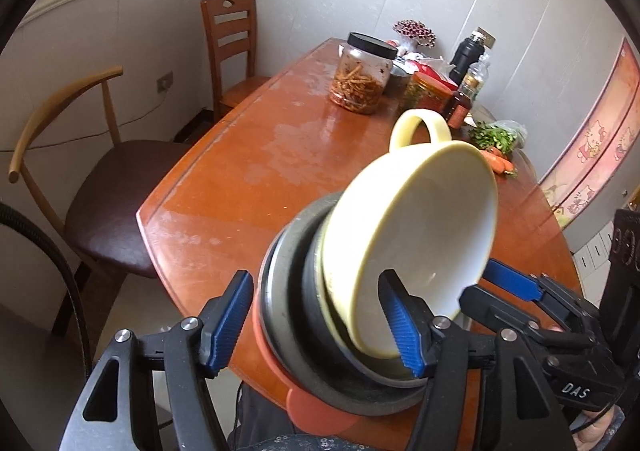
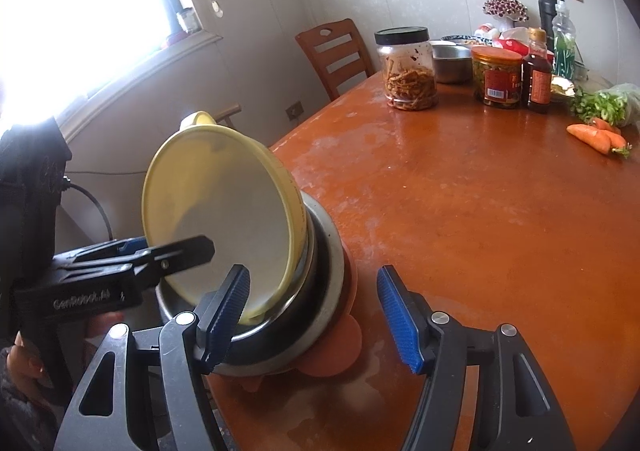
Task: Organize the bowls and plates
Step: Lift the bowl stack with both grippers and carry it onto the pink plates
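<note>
A yellow bowl with a loop handle [image 1: 420, 231] [image 2: 224, 211] leans steeply inside a steel bowl [image 1: 288, 311] [image 2: 320, 291]. The steel bowl stands on an orange plate [image 1: 320, 415] [image 2: 336, 347] at the near corner of the wooden table [image 1: 260, 151]. My left gripper [image 1: 320, 331] is open and straddles the stack. One finger is outside the steel rim and apart from it, the other in front of the yellow bowl's inside. My right gripper [image 2: 314, 315] is open too. Its left finger is at the yellow bowl's lower rim, its right finger over bare table.
At the far end stand a black-lidded jar of pickles [image 1: 362, 75] [image 2: 408, 69], a red-lidded jar [image 2: 496, 77], sauce bottles [image 2: 536, 71] and a steel basin [image 2: 450, 61]. Carrots [image 2: 596, 137] and greens [image 2: 600, 105] lie at the right. Two chairs [image 1: 232, 51] [image 1: 100, 171] flank the left edge.
</note>
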Demonstrator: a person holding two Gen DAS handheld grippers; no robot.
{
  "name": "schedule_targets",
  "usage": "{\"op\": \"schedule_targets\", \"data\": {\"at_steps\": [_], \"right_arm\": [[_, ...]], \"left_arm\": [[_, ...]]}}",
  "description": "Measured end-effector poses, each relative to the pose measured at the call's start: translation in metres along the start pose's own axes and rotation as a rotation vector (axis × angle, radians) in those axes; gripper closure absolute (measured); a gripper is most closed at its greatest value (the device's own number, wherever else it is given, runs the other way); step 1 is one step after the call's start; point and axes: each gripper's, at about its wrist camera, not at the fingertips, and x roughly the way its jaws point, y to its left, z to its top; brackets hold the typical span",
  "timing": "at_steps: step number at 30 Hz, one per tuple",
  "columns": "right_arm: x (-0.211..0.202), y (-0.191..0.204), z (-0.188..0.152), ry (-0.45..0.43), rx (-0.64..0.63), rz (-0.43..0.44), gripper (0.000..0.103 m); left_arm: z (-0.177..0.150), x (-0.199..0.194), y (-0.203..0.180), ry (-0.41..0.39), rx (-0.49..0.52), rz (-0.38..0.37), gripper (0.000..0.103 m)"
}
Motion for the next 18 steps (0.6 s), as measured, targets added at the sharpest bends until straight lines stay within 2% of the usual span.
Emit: {"op": "schedule_targets", "data": {"at_steps": [12, 15, 18], "right_arm": [[-0.017, 0.007, 0.000, -0.029, -0.018, -0.007, 0.035], [-0.022, 0.010, -0.004, -0.032, -0.032, -0.012, 0.035], [-0.027, 0.014, -0.010, -0.031, -0.050, -0.014, 0.035]], "left_arm": [[-0.007, -0.045, 0.020, -0.074, -0.025, 0.020, 0.034], [-0.011, -0.053, 0.029, -0.084, -0.033, 0.056, 0.034], [-0.016, -0.061, 0.043, -0.087, -0.063, 0.043, 0.034]]}}
